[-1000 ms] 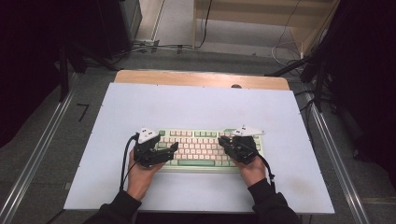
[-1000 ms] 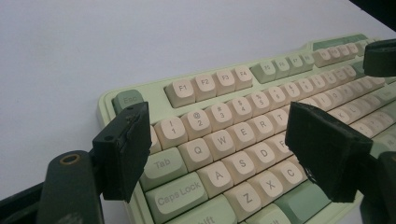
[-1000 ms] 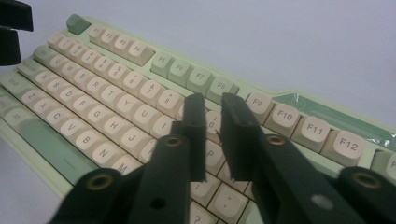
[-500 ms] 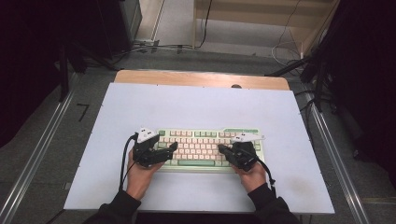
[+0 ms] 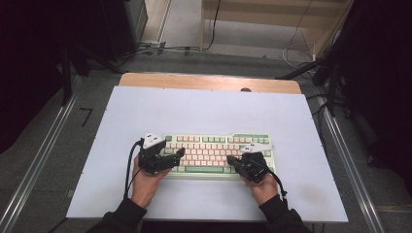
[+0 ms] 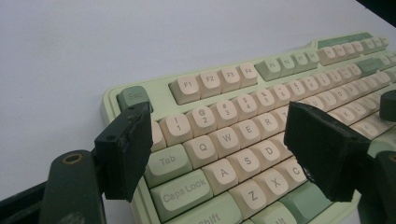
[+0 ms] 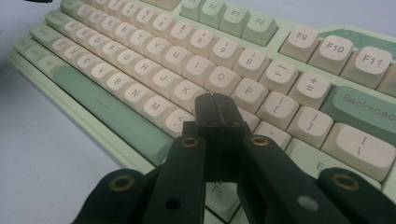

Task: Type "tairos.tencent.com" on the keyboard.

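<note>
Lying flat on the pale lavender-white worktop, toward the person's edge and roughly centred between the two hands, is the pale green mechanical keyboard with cream and sage keycaps.

At its left end, the left gripper, a black two-jaw tool with a grey three-cornered plate on top and a black cable trailing back past the wrist, is held in the person's left hand. Its jaws stand spread wide apart and nothing is between the pads. In the left gripper view the left gripper hangs over the left letter block: one jaw sits just beside the sage Esc key and over the outer edge of the number row, the other over the keys near D and C, with Q, W, A, S and Z lying open between them. Whether either pad touches a keycap cannot be told.

Farther right, the long sage space bar runs along the keyboard's near row between the two tools.

At the right end, the right gripper is held in the person's right hand, pointing leftward across the keys. Its jaws are pressed together with nothing pinched. In the right gripper view the right gripper has its joined tip over the keys just below K and beside P, near the sage Backspace key.
</note>
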Demonstrator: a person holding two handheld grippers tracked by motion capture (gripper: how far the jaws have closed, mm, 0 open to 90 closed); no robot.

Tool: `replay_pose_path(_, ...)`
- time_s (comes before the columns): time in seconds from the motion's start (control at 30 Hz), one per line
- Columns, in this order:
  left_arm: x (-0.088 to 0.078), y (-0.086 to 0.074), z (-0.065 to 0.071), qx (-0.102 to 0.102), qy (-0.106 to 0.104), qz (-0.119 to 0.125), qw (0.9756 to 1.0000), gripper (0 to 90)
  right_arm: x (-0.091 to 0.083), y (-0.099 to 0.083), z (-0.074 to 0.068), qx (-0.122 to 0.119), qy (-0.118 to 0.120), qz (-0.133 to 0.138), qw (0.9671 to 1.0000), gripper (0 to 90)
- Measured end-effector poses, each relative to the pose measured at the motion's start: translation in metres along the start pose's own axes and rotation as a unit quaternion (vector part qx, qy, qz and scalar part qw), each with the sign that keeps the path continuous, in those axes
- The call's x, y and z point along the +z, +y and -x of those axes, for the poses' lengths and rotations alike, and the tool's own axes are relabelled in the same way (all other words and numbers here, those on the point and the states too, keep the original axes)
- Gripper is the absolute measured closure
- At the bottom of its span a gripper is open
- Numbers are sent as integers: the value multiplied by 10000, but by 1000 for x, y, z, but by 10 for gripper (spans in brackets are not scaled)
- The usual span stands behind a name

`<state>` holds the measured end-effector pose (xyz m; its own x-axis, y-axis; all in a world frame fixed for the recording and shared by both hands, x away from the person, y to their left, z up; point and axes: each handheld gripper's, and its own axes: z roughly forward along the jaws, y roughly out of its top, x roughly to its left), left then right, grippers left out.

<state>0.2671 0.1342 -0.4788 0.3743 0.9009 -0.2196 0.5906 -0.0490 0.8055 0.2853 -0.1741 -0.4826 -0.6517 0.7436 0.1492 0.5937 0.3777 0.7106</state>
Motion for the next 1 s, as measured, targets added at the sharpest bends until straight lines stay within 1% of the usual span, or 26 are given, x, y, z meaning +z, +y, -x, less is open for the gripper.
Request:
replay_pose_path(0.1, 0, 0, 0, -3, -3, 4, 10000, 240, -1, -1, 0, 21, 11, 8, 10000, 873)
replay_pose_path(0.57, 0, 0, 0, 8, 3, -5, 10000, 240, 1, -3, -3, -30, 104, -64, 9999, 873)
replay_pose_path(0.7, 1, 0, 0, 17, -2, -15, 10000, 240, 4, -4, -2, -80, 58, -103, 9999, 873)
replay_pose_path(0.73, 1, 0, 1, 18, -3, -15, 10000, 240, 4, -5, -1, -43, 96, -74, 9999, 873)
replay_pose_path(0.8, 1, -1, 1, 18, -5, -9, 10000, 240, 2, -4, -1, -9, 91, -68, 9999, 873)
replay_pose_path(0.87, 1, 0, 1, 18, 0, -13, 10000, 240, -1, -3, -1, 46, 123, 82, 9999, 870)
replay_pose_path(0.93, 1, -1, 1, 15, -5, -20, 10000, 240, -4, -3, 0, 113, 161, 211, 9996, 739)
replay_pose_path(1.0, 1, -1, 1, 8, -17, -16, 10000, 240, -5, -3, 1, 126, 201, 332, 9992, 549)
